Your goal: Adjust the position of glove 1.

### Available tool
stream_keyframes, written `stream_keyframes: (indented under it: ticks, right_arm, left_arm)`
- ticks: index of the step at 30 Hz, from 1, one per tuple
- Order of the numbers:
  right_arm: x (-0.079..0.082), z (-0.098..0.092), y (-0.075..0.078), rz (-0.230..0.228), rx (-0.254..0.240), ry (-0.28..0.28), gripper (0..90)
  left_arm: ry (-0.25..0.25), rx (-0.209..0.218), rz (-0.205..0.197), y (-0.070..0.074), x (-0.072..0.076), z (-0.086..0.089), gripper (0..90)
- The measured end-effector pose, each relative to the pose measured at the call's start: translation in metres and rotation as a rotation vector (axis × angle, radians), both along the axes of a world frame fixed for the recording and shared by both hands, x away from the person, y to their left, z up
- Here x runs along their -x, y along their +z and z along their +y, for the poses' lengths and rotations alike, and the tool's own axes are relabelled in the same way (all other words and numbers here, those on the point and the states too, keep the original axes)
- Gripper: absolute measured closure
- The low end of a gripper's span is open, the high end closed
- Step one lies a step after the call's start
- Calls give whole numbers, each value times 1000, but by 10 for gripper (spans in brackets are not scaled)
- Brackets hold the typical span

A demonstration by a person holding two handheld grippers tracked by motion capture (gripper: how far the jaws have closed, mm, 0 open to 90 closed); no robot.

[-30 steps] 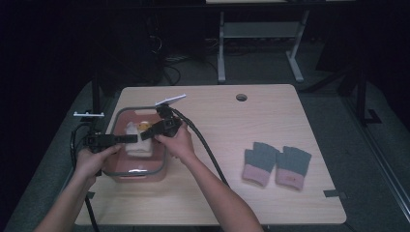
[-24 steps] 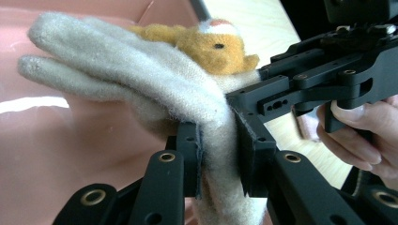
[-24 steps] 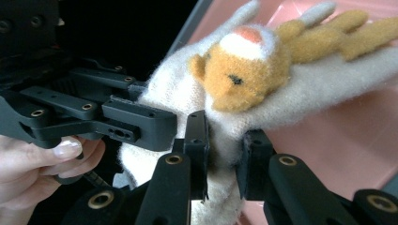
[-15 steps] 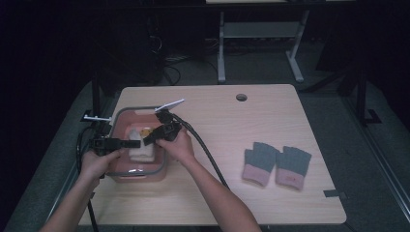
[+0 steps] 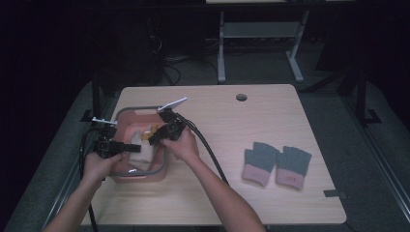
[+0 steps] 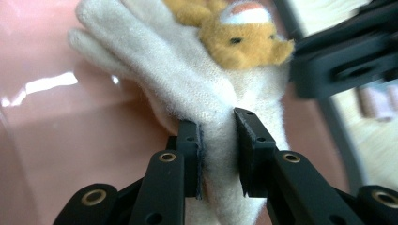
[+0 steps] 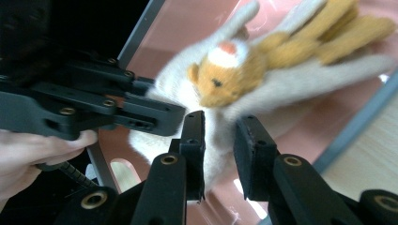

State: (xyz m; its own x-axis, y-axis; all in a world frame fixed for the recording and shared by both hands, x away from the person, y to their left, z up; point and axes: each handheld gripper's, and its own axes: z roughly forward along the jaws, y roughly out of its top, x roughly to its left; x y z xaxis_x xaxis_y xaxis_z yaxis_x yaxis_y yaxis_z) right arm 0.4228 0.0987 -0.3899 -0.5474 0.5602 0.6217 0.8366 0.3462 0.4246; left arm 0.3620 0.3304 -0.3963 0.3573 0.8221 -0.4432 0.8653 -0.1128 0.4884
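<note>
Lying in a pink tray (image 5: 126, 175) on the tabletop (image 5: 270, 116) in the high view is a cream glove (image 5: 140, 148). The left gripper (image 6: 218, 154) view shows jaws clenched on its cuff. In the right gripper (image 7: 219, 157) view, the jaws, just easing apart, straddle the glove below its orange animal face (image 7: 220, 79).

Two black grippers, the left gripper (image 5: 126, 147) and the right gripper (image 5: 153, 137), are seen with brass-ringed pivots (flat screwed pads on each jaw), thick black cables trailing, forearms left bare of sleeves.
</note>
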Motion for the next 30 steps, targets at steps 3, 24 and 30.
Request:
stream_keyframes:
  ticks: [3, 24, 30]
  right_arm:
    - [1, -4, 5, -6, -19, -11, 737]
    - [11, -26, 19, -47, -81, -11, 718]
    - [15, -36, 21, -52, -95, -10, 707]
  left_arm:
    - [-9, -35, 9, 1, 0, -5, 731]
    - [56, -152, -68, 28, 0, -8, 578]
    - [11, -222, -44, 26, -3, -18, 689]
